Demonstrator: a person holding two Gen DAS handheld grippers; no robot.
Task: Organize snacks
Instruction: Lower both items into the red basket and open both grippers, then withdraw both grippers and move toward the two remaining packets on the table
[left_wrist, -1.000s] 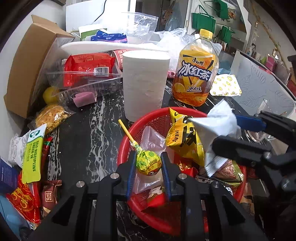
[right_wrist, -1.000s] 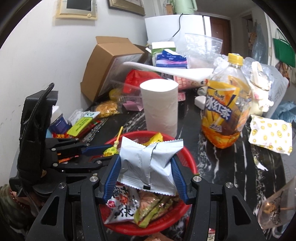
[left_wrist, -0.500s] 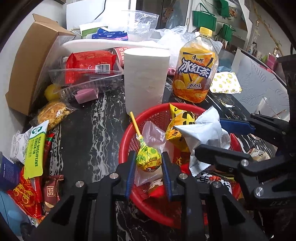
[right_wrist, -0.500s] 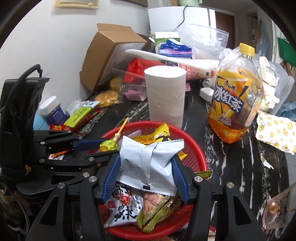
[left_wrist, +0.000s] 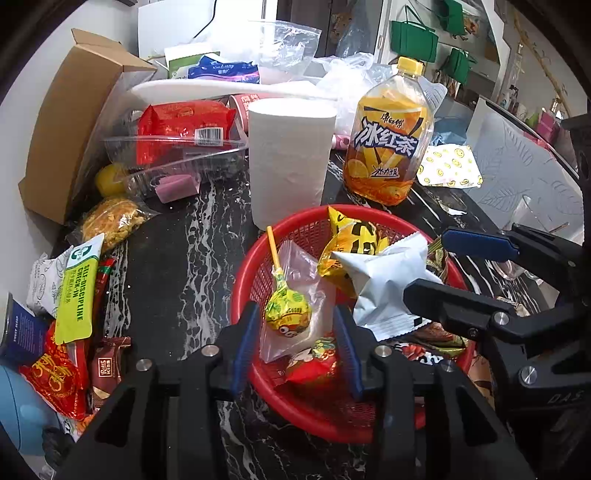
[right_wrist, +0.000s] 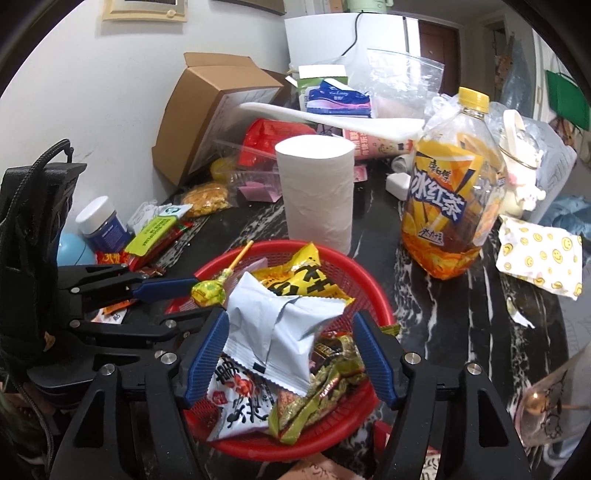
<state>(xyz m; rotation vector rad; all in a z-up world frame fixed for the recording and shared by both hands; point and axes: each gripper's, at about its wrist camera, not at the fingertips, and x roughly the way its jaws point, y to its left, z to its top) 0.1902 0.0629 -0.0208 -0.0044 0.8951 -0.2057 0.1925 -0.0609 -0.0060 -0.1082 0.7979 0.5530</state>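
Note:
A red mesh basket (left_wrist: 295, 229) (right_wrist: 373, 291) holds several snack packets. My left gripper (left_wrist: 293, 325) is open over its near rim. A yellow-green lollipop (left_wrist: 287, 308) (right_wrist: 208, 291) lies loose between the spread fingers, on a clear bag in the basket. My right gripper (right_wrist: 290, 350) is open over the basket. A silver-white packet (right_wrist: 277, 332) (left_wrist: 384, 284) sits between its fingers, free of the pads, on top of the other snacks. The right gripper's fingers (left_wrist: 476, 243) show at the right of the left wrist view.
A paper roll (left_wrist: 290, 158) and an iced tea bottle (left_wrist: 388, 136) stand just behind the basket. Loose snacks (left_wrist: 77, 291) lie at the left by a cardboard box (left_wrist: 70, 122). A smiley-print bag (right_wrist: 539, 254) lies at the right. Clear trays (left_wrist: 177, 155) sit behind.
Both grippers have opened. The lollipop and the silver packet have dropped out of the jaws into the basket. Both grippers moved lower over it.

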